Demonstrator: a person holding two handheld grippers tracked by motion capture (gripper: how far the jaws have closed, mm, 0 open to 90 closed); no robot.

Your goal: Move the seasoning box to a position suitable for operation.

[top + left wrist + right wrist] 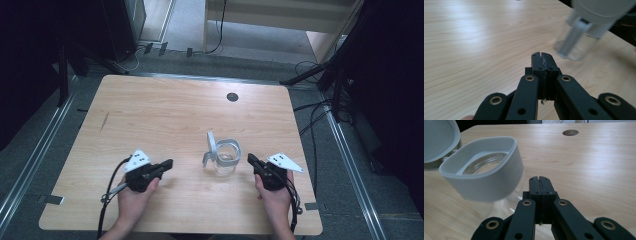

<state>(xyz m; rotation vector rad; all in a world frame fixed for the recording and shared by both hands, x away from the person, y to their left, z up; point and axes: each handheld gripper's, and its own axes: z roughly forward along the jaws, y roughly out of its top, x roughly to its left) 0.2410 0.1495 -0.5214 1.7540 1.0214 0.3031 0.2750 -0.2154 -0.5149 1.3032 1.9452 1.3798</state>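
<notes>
Light wooden desk [165, 115], rounded corners, pale grain, round dark cable hole [232, 97] near the far edge, short dark mark [104, 121] toward the far left. Clear glass jar [225, 161] with grey collar standing upright on the near right-centre of the desk, grey hinged lid [211, 141] flipped up and open on its far-left side. Left claw [168, 163] held low over the desk, well left of the jar, tips pressed together, nothing between them; same in the left gripper view, left claw [541, 55] closed, jar [584, 37] blurred ahead and to the right. Right claw [250, 158] just beside the jar's right side, whether touching cannot be told; in the right gripper view, right claw [539, 179] likewise pressed together and empty, jar [486, 172] close on the left with mouth open, lid [439, 140] raised behind it. Grey floor [30, 165] all round the desk, metal rails [45, 140] running along both sides, black cables [310, 115] trailing at the right, dark stands [62, 65] and equipment at both far corners, pale wooden furniture [280, 20] beyond the far edge.
</notes>
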